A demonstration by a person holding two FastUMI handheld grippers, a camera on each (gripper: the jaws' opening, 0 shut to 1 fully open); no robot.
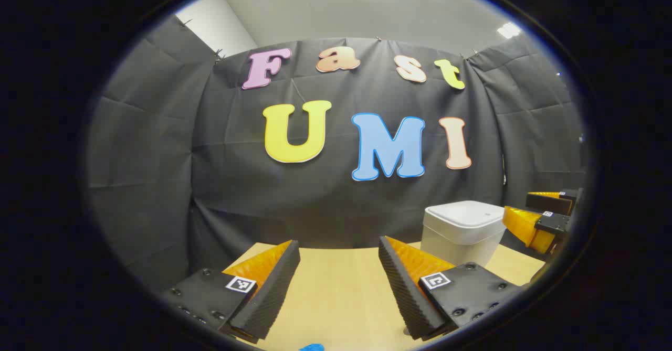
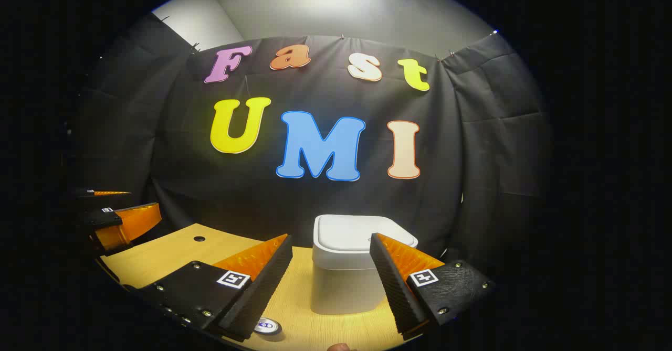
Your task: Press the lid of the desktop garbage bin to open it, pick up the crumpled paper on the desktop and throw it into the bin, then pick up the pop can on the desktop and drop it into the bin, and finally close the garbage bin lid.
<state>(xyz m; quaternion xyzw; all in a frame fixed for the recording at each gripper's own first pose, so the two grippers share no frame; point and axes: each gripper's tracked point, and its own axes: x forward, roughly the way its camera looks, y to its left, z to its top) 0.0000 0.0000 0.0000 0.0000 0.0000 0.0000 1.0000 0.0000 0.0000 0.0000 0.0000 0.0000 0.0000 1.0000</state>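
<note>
The left gripper [image 1: 338, 283] is hovering over the desk [image 1: 341, 298] with its jaws spread and nothing between them. In the left gripper view, the garbage bin [image 1: 462, 233] is standing at about four o'clock, its lid [image 1: 464, 214] lying flat and closed, and the right gripper [image 1: 541, 217] is hanging just beside it at three o'clock. A small blue scrap [image 1: 312, 347] is peeking in at six o'clock; what it is cannot be told.

In the right gripper view, the right gripper [image 2: 331, 277] is also standing wide apart and empty, with the bin [image 2: 346, 283] sitting straight ahead between its fingers at six o'clock, lid [image 2: 362, 235] down. The pop can [image 2: 268, 326] is showing its top at seven o'clock, near the bin's foot. The left gripper [image 2: 113, 214] is waiting well apart at nine o'clock. The crumpled paper cannot be made out with certainty.

Judging from this, the opening step is in hand: the lid is not yet pressed. The next move is calling for the right gripper to come down onto the lid.
</note>
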